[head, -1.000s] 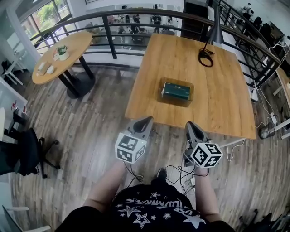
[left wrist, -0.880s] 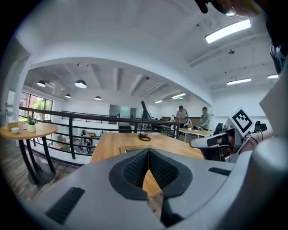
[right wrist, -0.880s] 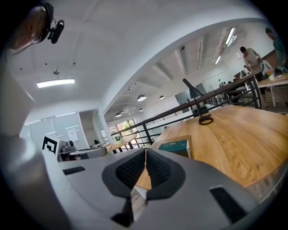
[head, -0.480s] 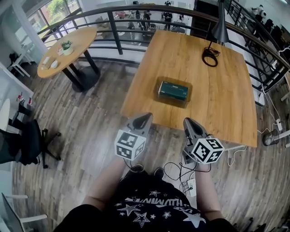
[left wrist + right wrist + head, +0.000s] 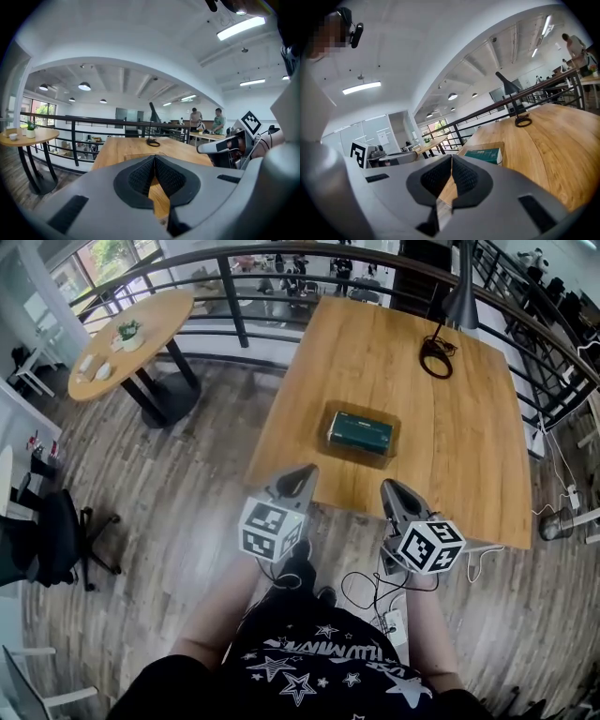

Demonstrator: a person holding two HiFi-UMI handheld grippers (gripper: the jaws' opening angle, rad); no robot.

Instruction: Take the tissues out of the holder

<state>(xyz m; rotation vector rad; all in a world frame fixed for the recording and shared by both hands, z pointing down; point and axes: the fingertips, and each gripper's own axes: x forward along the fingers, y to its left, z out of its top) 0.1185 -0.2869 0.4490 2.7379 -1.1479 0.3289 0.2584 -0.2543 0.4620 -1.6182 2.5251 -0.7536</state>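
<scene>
A dark green tissue pack (image 5: 360, 431) lies in a wooden holder (image 5: 363, 450) near the middle of the large wooden table (image 5: 469, 456). In the right gripper view the tissue pack (image 5: 485, 154) sits in its holder (image 5: 502, 149) just beyond the jaws. My left gripper (image 5: 305, 472) is shut and empty, held off the table's near edge. My right gripper (image 5: 387, 487) is shut too, with nothing between its jaws, and stands beside the left one. Both are short of the holder. The left gripper (image 5: 153, 157) points along the table.
A black lamp with a coiled cable (image 5: 437, 356) stands at the table's far end. A round table (image 5: 127, 338) is at the left, a black railing (image 5: 234, 306) runs behind. Cables (image 5: 375, 592) lie on the wood floor by my feet. An office chair (image 5: 52, 540) stands at the far left.
The view has shifted slightly; both grippers stay shut and side by side in front of the table's near edge. The tissue pack has not moved.
</scene>
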